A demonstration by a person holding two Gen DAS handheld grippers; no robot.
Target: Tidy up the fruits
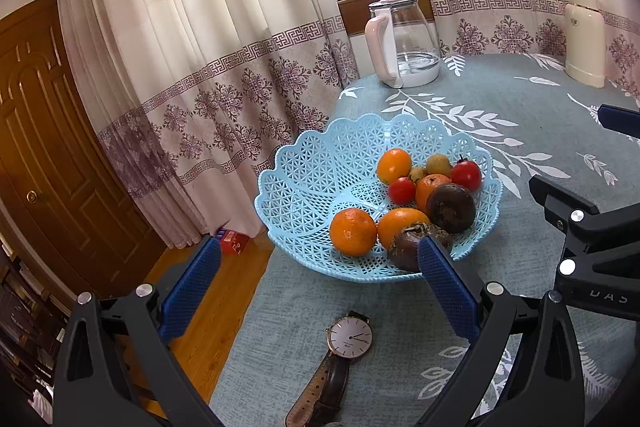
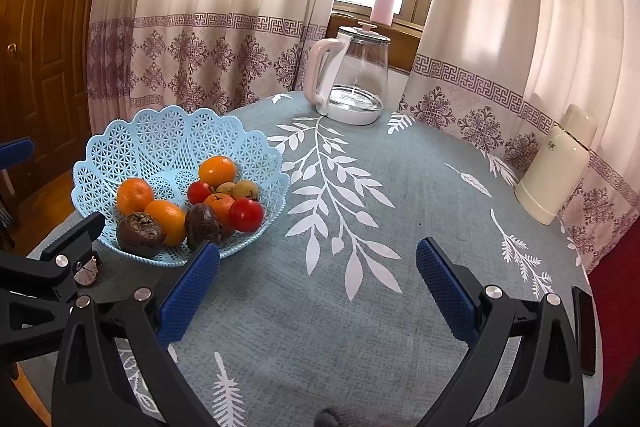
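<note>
Sitting heaped in a pale blue lattice basket [image 2: 168, 135] near the left edge of a round table [image 2: 400, 227], the fruit appears already gathered: four oranges [image 2: 135, 195], two dark purple fruits [image 2: 141, 234], two red tomatoes [image 2: 246, 214] and two small yellowish fruits [image 2: 245, 189], all crowded toward the basket's near-right side. No loose fruit shows on the leaf-patterned cloth. The left gripper [image 1: 320, 283] hangs just before the basket with its jaws wide apart and nothing between them, one blue pad overlapping the near rim in view; a wristwatch [image 1: 349, 341] lies on the cloth below it. The right gripper [image 2: 318, 287], jaws likewise spread and empty, hovers over bare cloth to the basket's right. Any further tidying would likely mean a gentle pinch on one fruit at a time, since the tomatoes look soft and the basket light enough to slide. A glass kettle [image 2: 354, 79] stands at the far edge.
</note>
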